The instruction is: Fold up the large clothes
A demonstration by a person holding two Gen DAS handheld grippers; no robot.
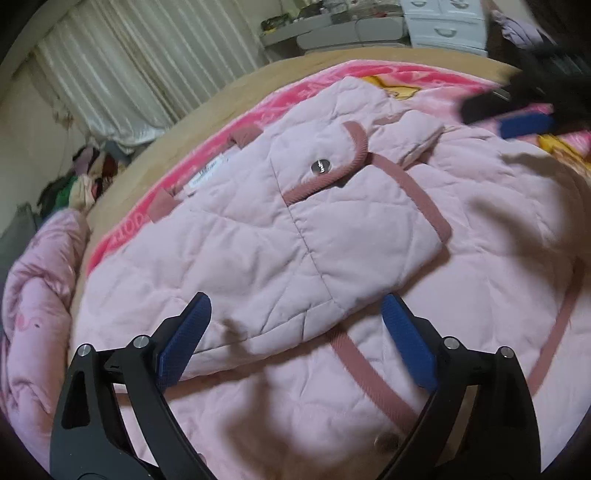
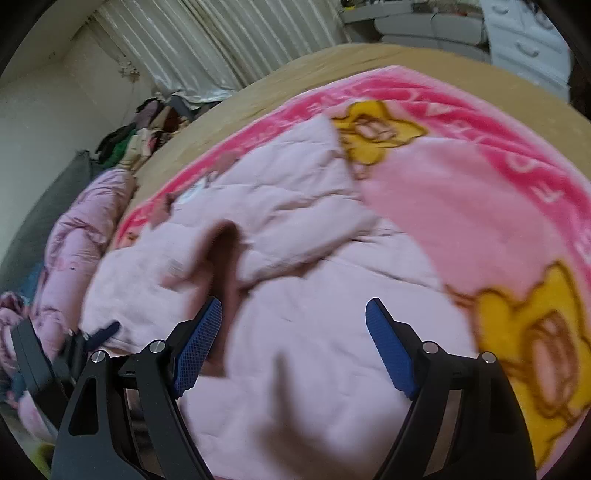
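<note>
A pale pink quilted jacket (image 1: pixel 280 243) with dusty-rose trim lies spread on a pink cartoon blanket on the bed. One panel with a metal snap (image 1: pixel 320 166) is folded over its middle. My left gripper (image 1: pixel 295 314) is open and empty, hovering just above the folded panel's near edge. My right gripper (image 2: pixel 293 314) is open and empty above the jacket's (image 2: pixel 295 332) pale pink body. The right gripper also shows blurred at the far right of the left wrist view (image 1: pixel 509 114). The left gripper shows at the left edge of the right wrist view (image 2: pixel 92 338).
The pink blanket (image 2: pixel 461 206) with yellow cartoon figures lies on a tan bedsheet (image 1: pixel 236 92). A pink duvet (image 1: pixel 37 295) is bunched at the bed's left side. A clothes pile (image 1: pixel 85 177) sits by the curtains. White drawers (image 1: pixel 443 26) stand at the far right.
</note>
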